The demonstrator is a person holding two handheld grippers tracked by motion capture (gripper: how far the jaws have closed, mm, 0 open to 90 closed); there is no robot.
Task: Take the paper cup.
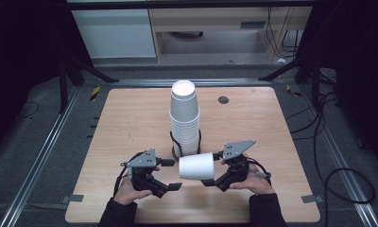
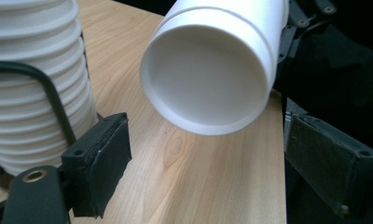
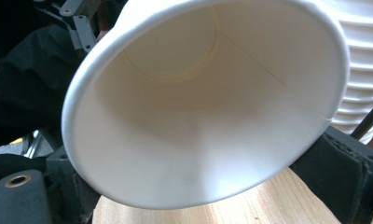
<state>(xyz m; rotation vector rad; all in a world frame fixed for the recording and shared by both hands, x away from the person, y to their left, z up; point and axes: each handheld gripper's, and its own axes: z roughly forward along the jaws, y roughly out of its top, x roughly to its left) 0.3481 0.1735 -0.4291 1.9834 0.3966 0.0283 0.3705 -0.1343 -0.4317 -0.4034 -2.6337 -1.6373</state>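
Gripping the white paper cup (image 1: 196, 166) sideways, your right hand-held gripper (image 1: 214, 181) holds it before the tall white cup stack (image 1: 184, 118). Its base faces your left hand-held gripper (image 1: 171, 174), open and nearest.

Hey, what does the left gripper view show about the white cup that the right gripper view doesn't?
The left gripper view shows the held cup from outside, closed base first, lying sideways above the table, with the left gripper open below it. The right gripper view looks into its open mouth at the inner bottom and side seam, the right gripper clamping its rim. Both show the cup stack in its black wire holder.
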